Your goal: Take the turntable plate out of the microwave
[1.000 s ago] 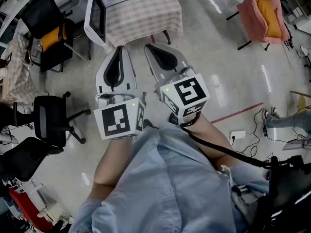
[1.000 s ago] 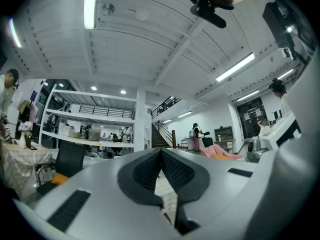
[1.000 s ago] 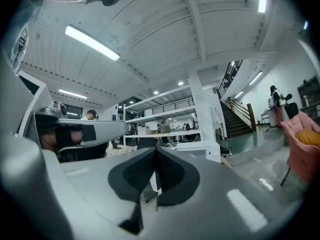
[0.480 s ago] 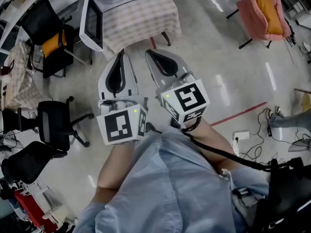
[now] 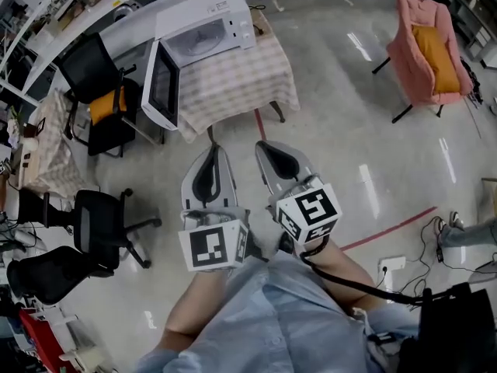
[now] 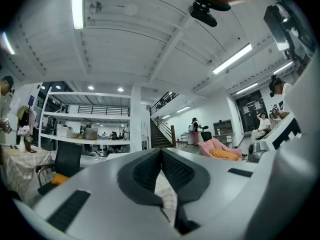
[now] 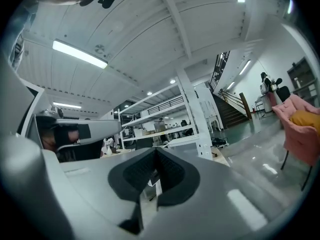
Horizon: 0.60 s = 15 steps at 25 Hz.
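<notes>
Head view: glossy pale floor (image 5: 349, 130) crossed by a thin red line (image 5: 388, 225). Square, check-covered table (image 5: 233, 99) bearing a boxy white microwave (image 5: 206, 33), door (image 5: 161, 88) swung open. Plate not made out inside the pale cavity. Padded pink armchair (image 5: 425, 45) well apart, black chairs (image 5: 97, 220) at left. Left gripper (image 5: 213, 152) and right gripper (image 5: 266, 148) side by side, short of the table.

Left gripper view: ribbed dark pads (image 6: 145, 171) pressed together, nothing pinched. Beamed white ceiling (image 6: 150, 44), tube lights (image 6: 77, 6), staircase (image 6: 160, 136) behind.

Right gripper view: pads likewise pressed tight, empty. White shelving (image 7: 165, 124), shiny floor beyond.

The whole microwave (image 5: 203, 37) has come into the head view
</notes>
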Each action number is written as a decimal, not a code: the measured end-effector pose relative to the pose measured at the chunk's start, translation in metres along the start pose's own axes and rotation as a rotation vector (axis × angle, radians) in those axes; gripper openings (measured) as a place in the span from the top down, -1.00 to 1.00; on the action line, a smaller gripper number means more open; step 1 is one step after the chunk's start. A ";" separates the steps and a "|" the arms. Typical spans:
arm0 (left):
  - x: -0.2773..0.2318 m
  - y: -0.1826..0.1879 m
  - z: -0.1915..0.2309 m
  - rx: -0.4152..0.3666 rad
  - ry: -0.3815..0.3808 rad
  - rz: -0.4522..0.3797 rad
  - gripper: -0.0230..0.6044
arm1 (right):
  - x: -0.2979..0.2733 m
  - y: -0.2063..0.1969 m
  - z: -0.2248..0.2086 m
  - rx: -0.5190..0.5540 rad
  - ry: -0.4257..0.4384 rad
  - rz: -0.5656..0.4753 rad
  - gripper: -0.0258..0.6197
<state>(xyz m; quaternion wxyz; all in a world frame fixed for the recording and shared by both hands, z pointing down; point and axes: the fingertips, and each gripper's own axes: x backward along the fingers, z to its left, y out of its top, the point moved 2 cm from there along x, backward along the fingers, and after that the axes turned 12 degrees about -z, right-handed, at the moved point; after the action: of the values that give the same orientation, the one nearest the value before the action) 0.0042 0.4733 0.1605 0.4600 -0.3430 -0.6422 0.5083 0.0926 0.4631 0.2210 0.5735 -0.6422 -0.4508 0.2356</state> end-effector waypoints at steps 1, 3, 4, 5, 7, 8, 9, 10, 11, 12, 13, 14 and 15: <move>-0.001 -0.001 0.000 -0.002 0.001 0.004 0.90 | -0.001 -0.001 -0.001 -0.001 0.000 0.002 0.92; -0.006 -0.005 0.001 0.000 0.001 0.009 0.90 | -0.004 -0.002 -0.005 0.000 0.001 0.002 0.92; -0.009 -0.007 0.001 0.003 0.002 0.011 0.90 | -0.006 -0.002 -0.007 0.000 0.001 0.002 0.92; -0.011 -0.008 0.002 0.006 0.002 0.011 0.90 | -0.009 -0.003 -0.008 0.000 0.001 0.002 0.92; -0.016 -0.012 0.007 0.013 0.003 0.010 0.90 | -0.016 -0.005 -0.010 0.000 0.002 0.004 0.92; -0.019 -0.014 0.010 0.017 0.003 0.009 0.90 | -0.020 -0.007 -0.011 0.002 0.003 0.006 0.92; -0.023 -0.017 0.014 0.020 0.003 0.008 0.90 | -0.024 -0.010 -0.011 0.005 0.004 0.009 0.92; -0.027 -0.019 0.018 0.024 0.003 0.005 0.90 | -0.029 -0.012 -0.013 0.008 0.006 0.012 0.92; -0.033 -0.022 0.022 0.028 0.003 0.002 0.90 | -0.035 -0.014 -0.014 0.012 0.008 0.015 0.92; -0.039 -0.025 0.026 0.032 0.002 -0.001 0.90 | -0.042 -0.015 -0.017 0.016 0.008 0.016 0.92; -0.047 -0.028 0.031 0.036 0.002 -0.004 0.90 | -0.051 -0.016 -0.020 0.018 0.008 0.016 0.92; -0.055 -0.031 0.037 0.040 0.001 -0.006 0.90 | -0.061 -0.017 -0.024 0.020 0.006 0.015 0.92; -0.064 -0.033 0.043 0.043 0.000 -0.008 0.90 | -0.071 -0.019 -0.027 0.021 0.005 0.014 0.92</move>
<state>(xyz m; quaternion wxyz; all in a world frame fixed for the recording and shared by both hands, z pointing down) -0.0138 0.3926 0.1744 0.4691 -0.3305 -0.6325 0.5203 0.0749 0.3870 0.2297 0.5796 -0.6397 -0.4425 0.2427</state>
